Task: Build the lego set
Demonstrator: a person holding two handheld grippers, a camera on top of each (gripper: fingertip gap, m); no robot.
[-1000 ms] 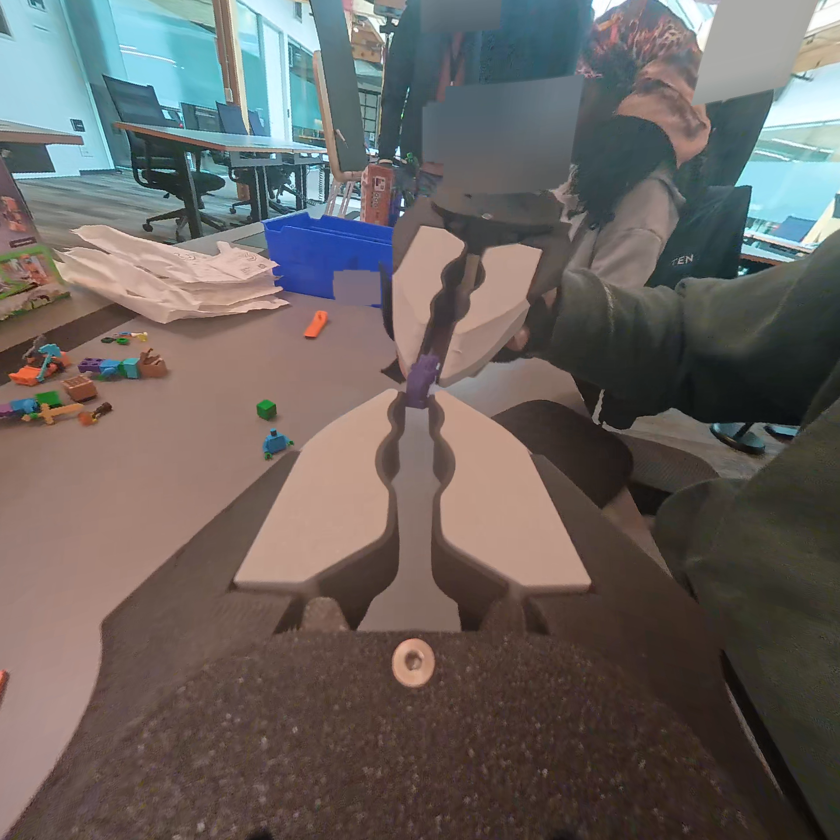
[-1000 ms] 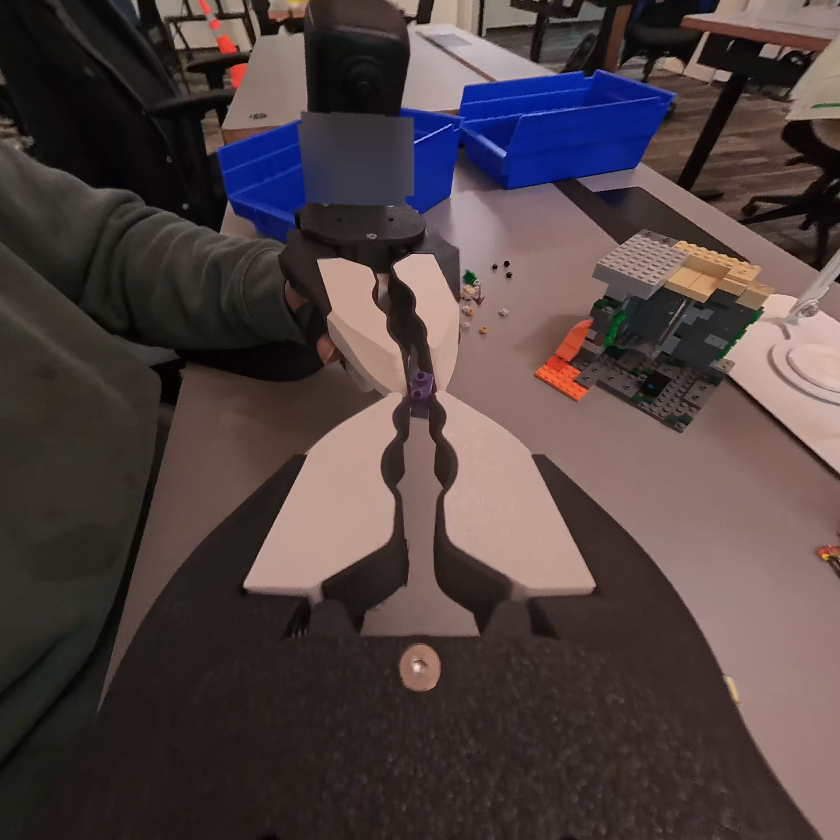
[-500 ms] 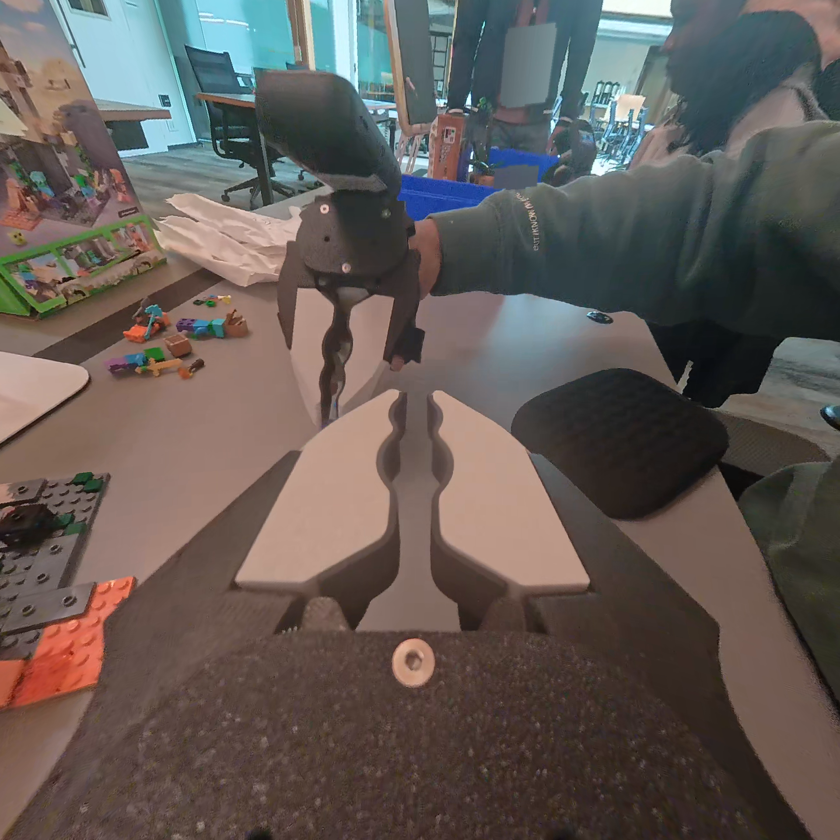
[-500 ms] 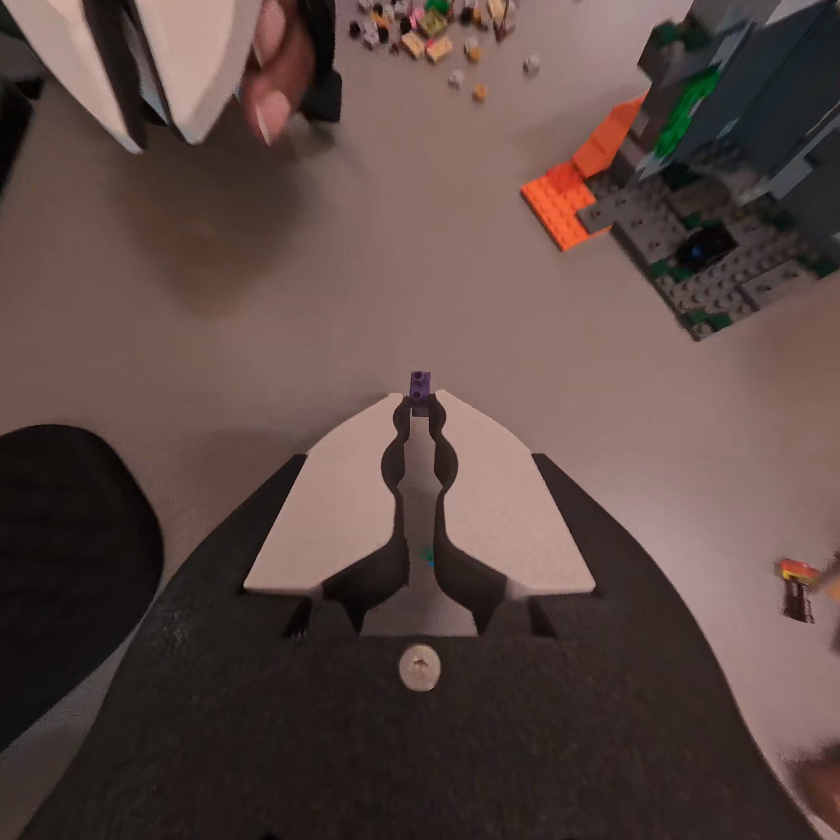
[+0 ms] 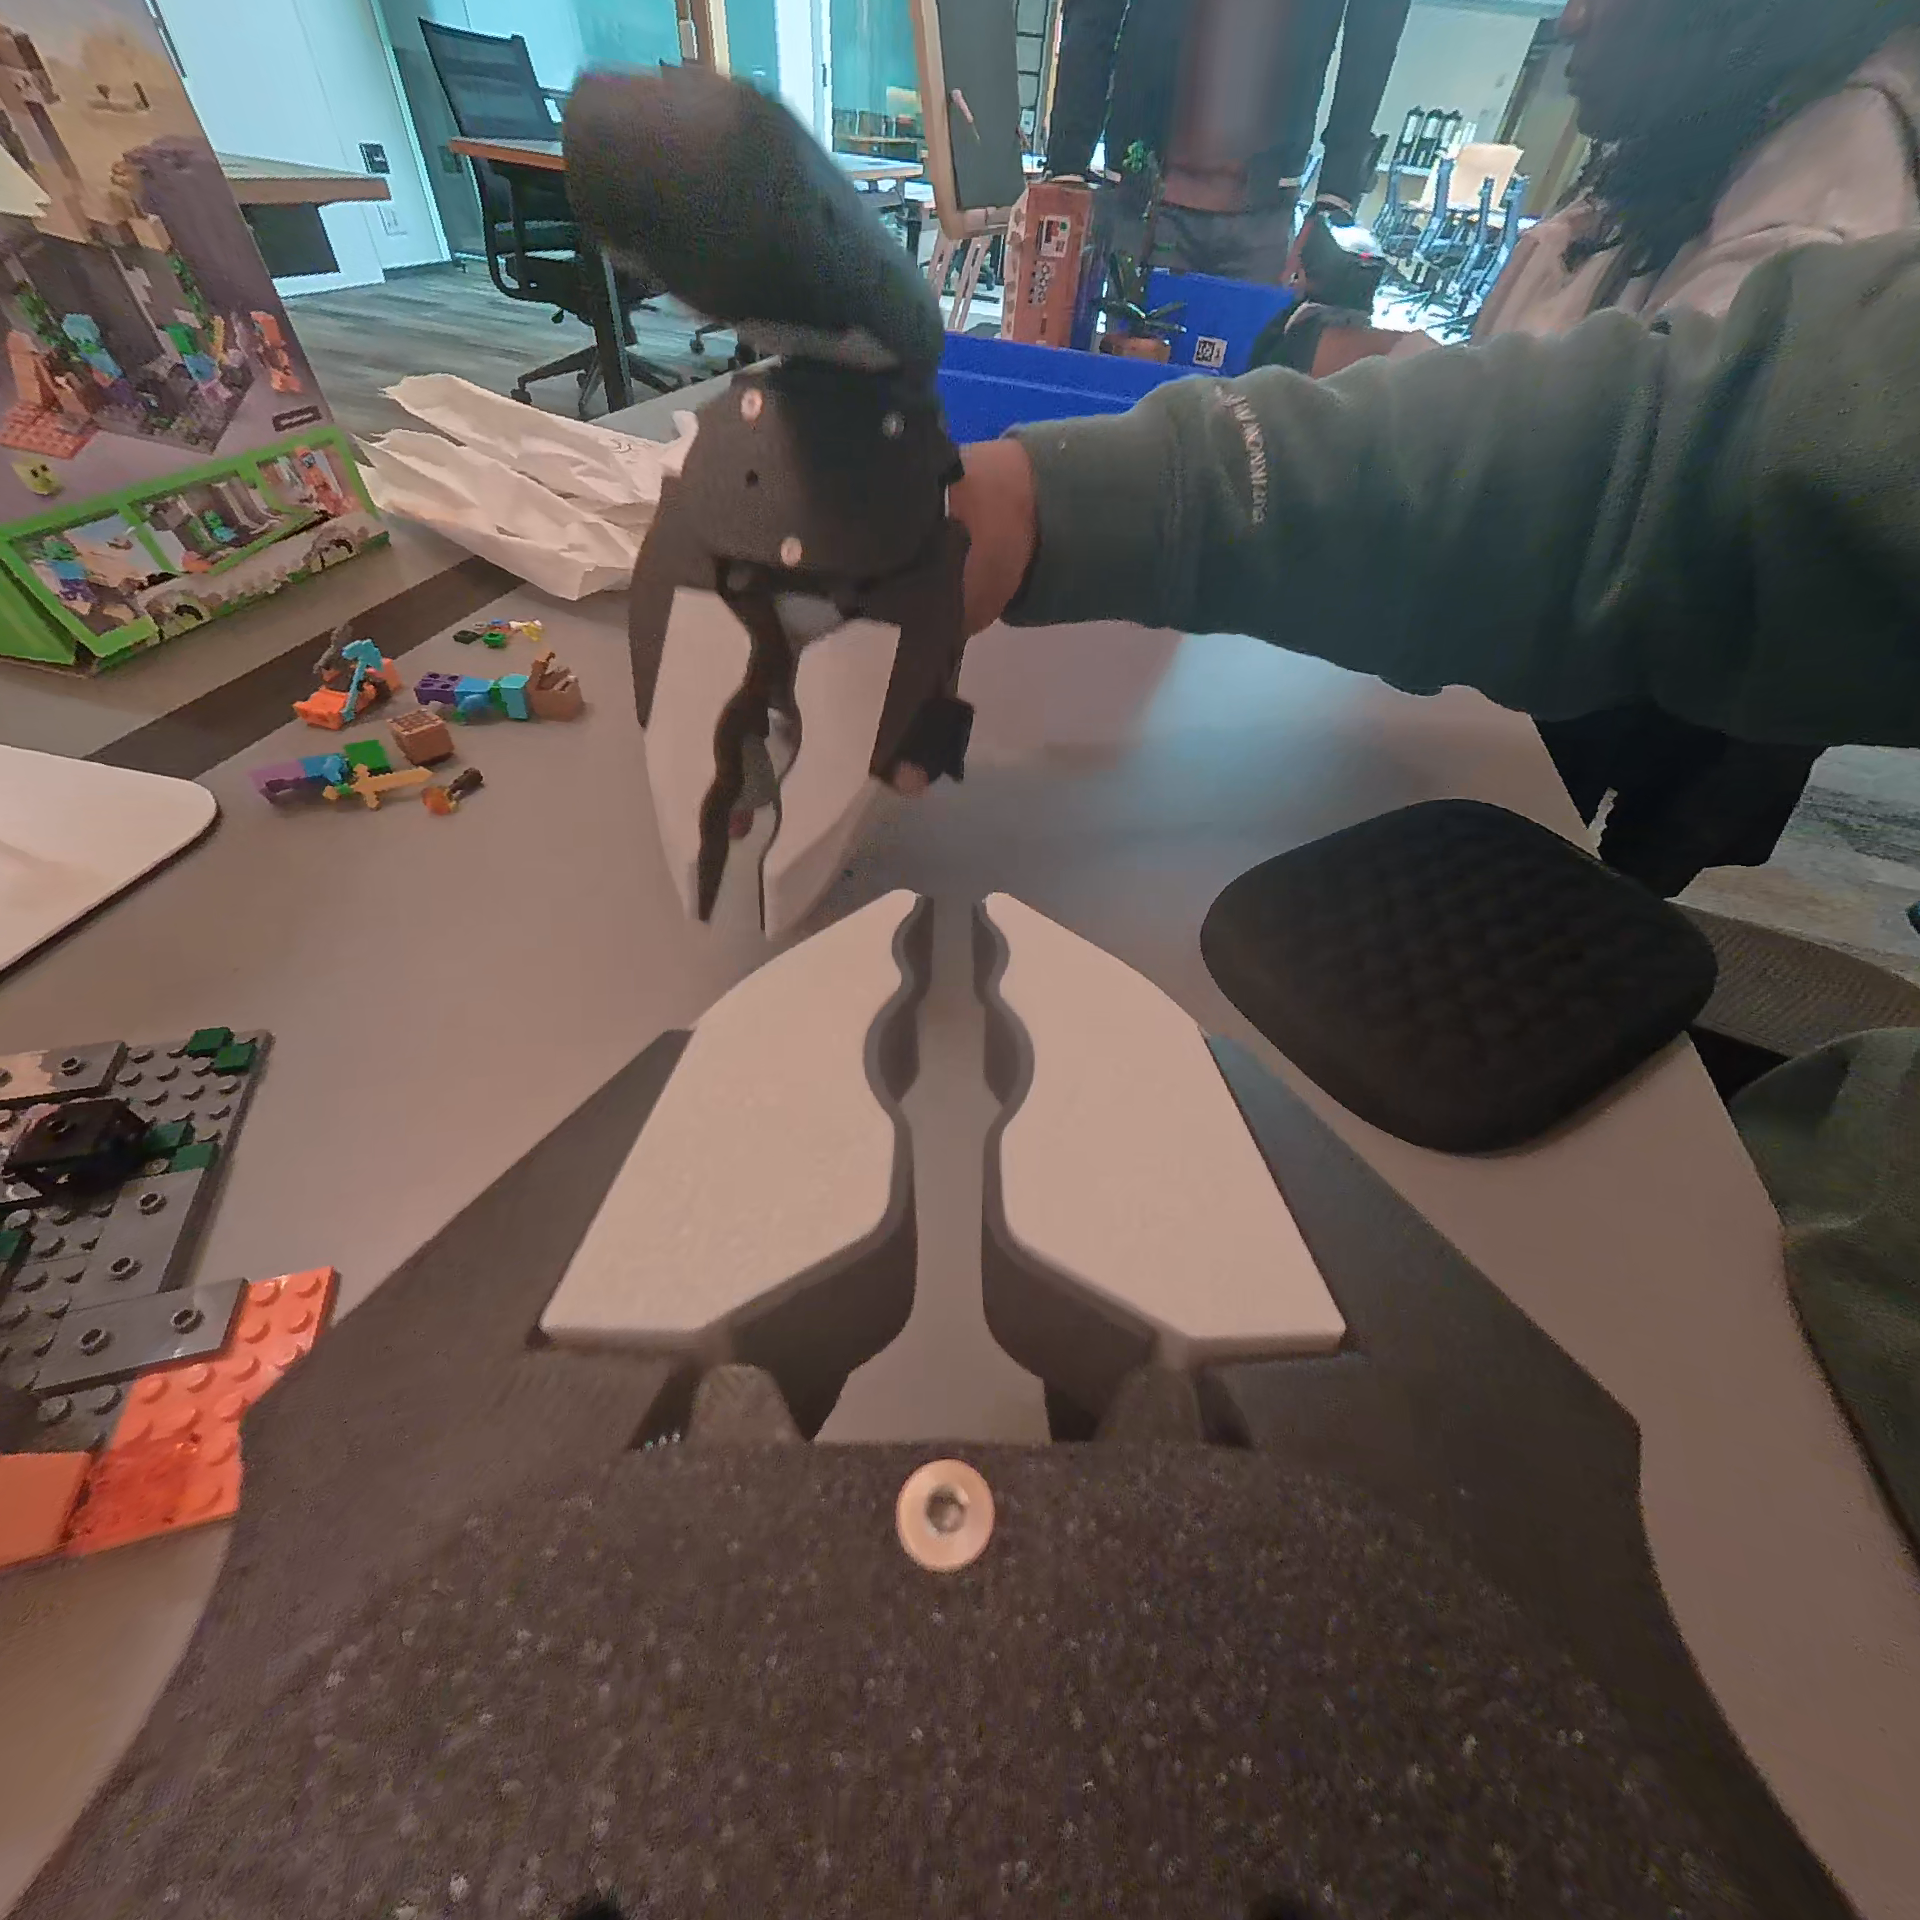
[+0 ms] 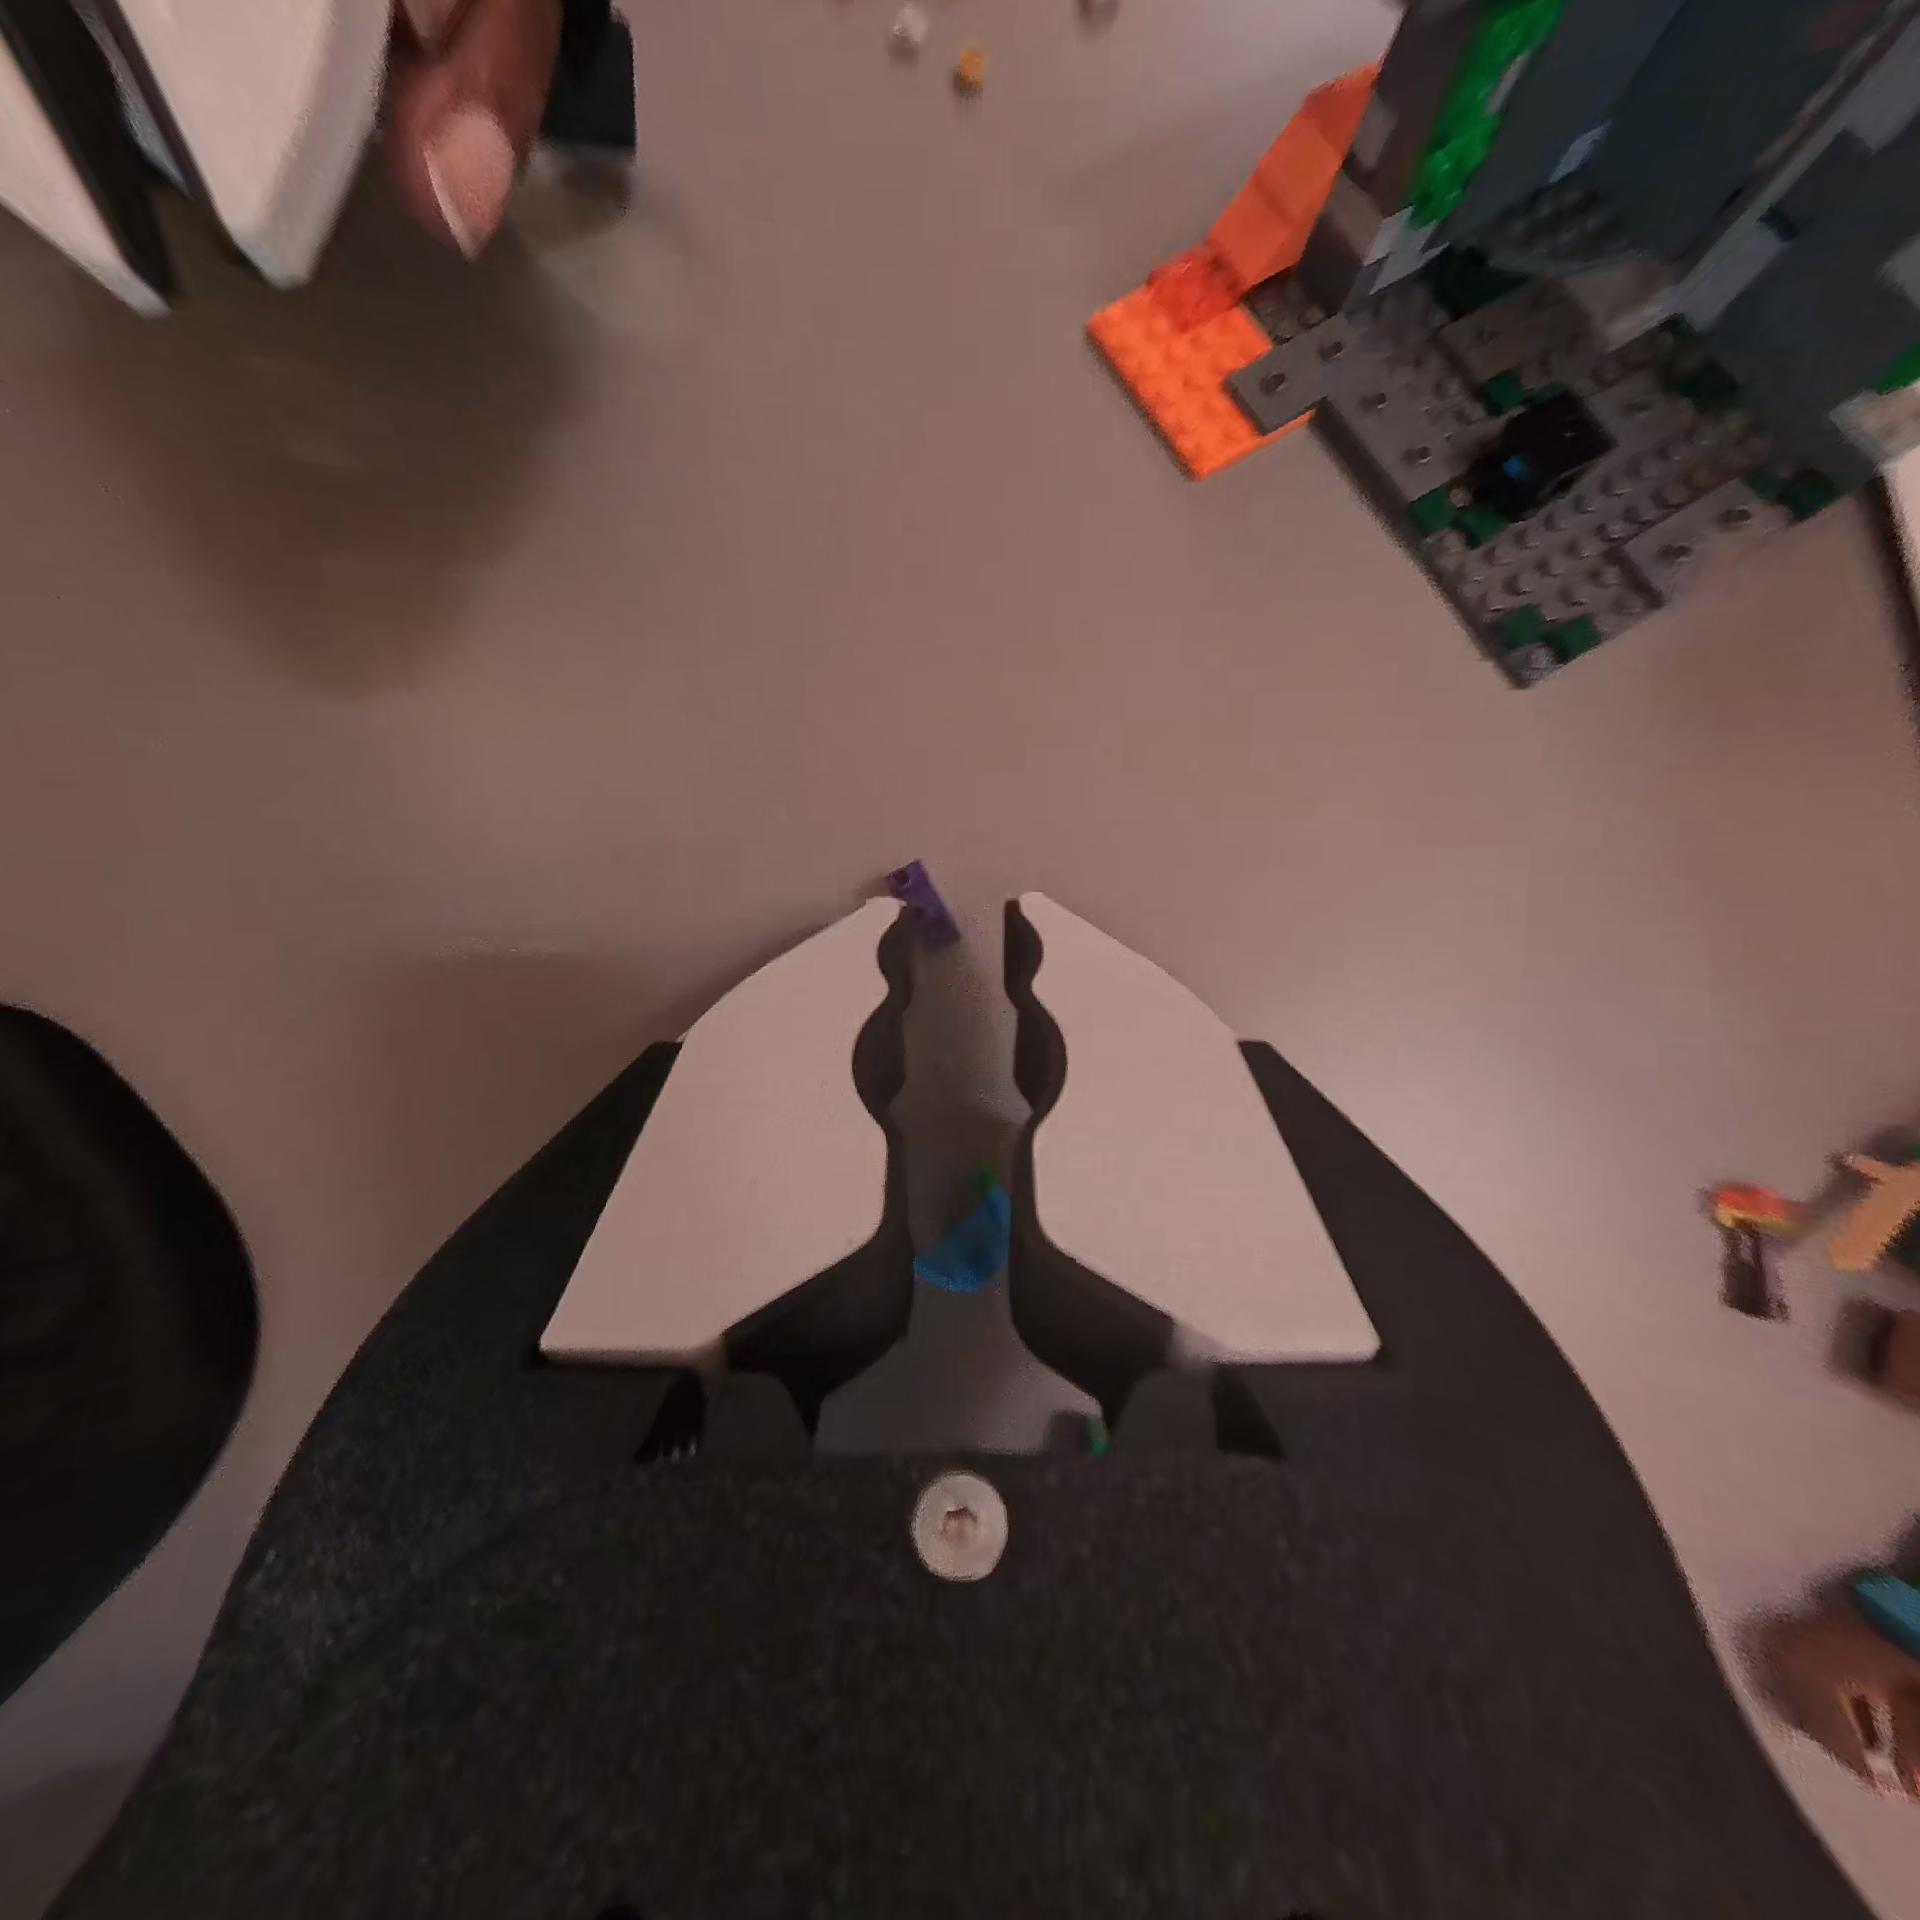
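- Jaws of the right gripper [image 6: 951, 909] stand apart. A small purple piece [image 6: 925, 906] sits tilted against the tip of 1 finger, with clear space between it and the other, so nothing clamps it.
- Blur makes it hard to say whether that piece rests on the grey table [image 6: 727, 623] or hangs just above it.
- Left gripper [image 5: 951, 914]: its 2 fingers are narrowly apart, with only bare table between them.
- Nearby things: a grey-and-orange brick model [image 6: 1507, 499], a blue piece [image 6: 966, 1242] seen between the right gripper's fingers, and loose coloured pieces [image 5: 416, 717].

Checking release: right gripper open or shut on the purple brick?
Open. Right gripper fingers stand apart; purple brick lies tilted by the left fingertip, clear of the right one.
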